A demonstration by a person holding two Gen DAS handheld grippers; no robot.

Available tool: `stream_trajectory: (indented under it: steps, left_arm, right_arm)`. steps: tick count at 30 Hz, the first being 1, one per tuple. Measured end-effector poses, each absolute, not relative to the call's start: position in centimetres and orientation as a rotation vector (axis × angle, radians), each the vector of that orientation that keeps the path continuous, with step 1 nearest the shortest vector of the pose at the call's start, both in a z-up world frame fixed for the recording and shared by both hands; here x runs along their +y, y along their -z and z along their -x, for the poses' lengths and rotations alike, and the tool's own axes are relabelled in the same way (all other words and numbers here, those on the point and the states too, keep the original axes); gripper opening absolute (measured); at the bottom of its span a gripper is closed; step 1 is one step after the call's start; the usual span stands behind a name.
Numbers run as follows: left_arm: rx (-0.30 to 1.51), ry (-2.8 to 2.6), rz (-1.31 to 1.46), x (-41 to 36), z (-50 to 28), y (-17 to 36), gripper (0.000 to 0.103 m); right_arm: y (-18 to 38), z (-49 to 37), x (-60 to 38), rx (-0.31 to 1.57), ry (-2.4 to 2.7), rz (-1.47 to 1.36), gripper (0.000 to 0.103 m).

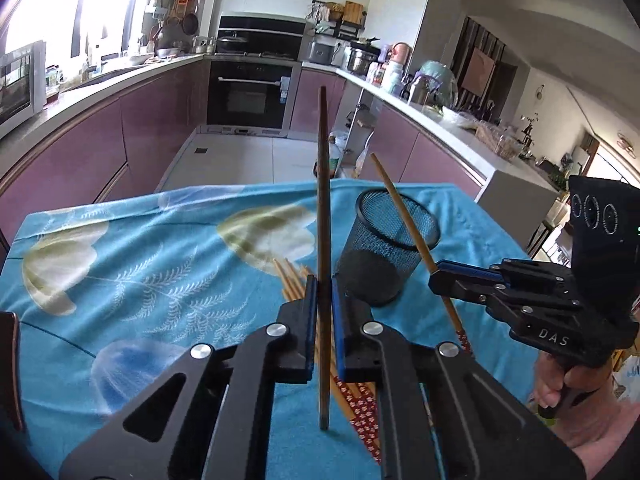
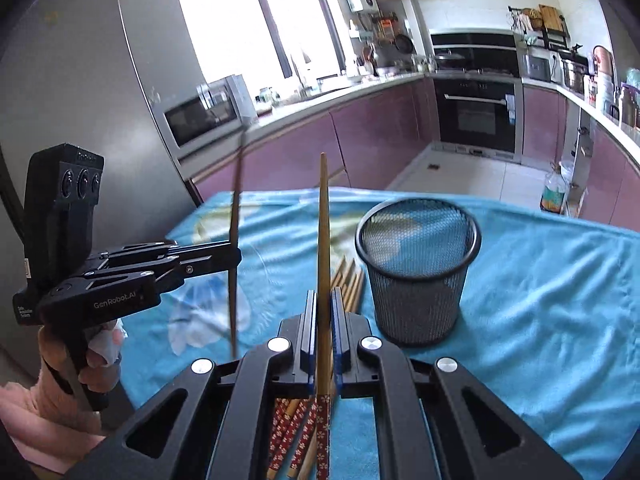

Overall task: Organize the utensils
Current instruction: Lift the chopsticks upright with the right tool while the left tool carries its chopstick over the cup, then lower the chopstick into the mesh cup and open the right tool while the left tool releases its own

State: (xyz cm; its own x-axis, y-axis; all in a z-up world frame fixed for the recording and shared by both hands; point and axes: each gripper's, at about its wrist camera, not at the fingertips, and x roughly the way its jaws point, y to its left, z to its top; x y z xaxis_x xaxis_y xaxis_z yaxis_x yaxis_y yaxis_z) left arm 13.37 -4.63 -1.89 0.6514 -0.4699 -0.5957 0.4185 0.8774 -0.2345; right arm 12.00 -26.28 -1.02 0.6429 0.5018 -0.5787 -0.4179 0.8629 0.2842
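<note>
Left gripper (image 1: pixel 324 300) clamps a dark chopstick (image 1: pixel 323 208) upright. Right gripper (image 2: pixel 323 312) clamps a bamboo chopstick (image 2: pixel 322 232) beside the mesh cup (image 2: pixel 416 272)

loose chopsticks (image 2: pixel 304 436) partly hidden under gripper, dark chopstick (image 2: pixel 236 216) motion-blurred

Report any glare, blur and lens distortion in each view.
Left wrist view: window blown out white, counters bowed by the fisheye, dark chopstick sharp. Right wrist view: window overexposed too; dark chopstick in the left tongs smeared, mesh cup crisp.
</note>
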Motion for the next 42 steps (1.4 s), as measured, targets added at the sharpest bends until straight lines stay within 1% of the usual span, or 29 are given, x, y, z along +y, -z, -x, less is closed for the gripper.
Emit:
stream_trajectory:
  steps: [6,11,17,20,25,28,36,42]
  left_arm:
    - [0.595,0.594,0.137,-4.3,-12.5,-3.5,0.008]
    - [0.539,0.622,0.154,-4.9,-13.2,-7.1,0.008]
    - [0.515,0.647,0.191,-6.2,-15.1,-10.3,0.008]
    - [0.508,0.65,0.183,-7.3,-16.0,-11.0,0.008]
    - [0.549,0.642,0.126,-9.7,-17.9,-10.5,0.008]
    - [0.606,0.639,0.077,-11.4,-18.6,-8.8,0.008]
    - [0.756,0.639,0.018,-14.0,-21.3,-2.9,0.008]
    - [0.795,0.619,0.007,-14.5,-23.7,-0.2,0.008]
  right_arm:
    - [-1.5,-12.7,-27.7,0.602,-0.525,-0.163,0.006]
    - [-3.4,-13.9,-28.7,0.525,-0.514,-0.168,0.006]
    - [-5.8,-15.9,-29.7,0.414,-0.478,-0.162,0.006]
    - [-6.2,-17.2,-29.6,0.384,-0.444,-0.145,0.006]
    - [-5.6,-19.3,-29.9,0.387,-0.411,-0.158,0.006]
    - [-4.8,-20.4,-29.6,0.414,-0.392,-0.145,0.006]
    - [-0.4,-22.6,-27.9,0.63,-0.384,-0.065,0.006]
    - [0.8,-23.9,-27.6,0.733,-0.359,-0.058,0.008]
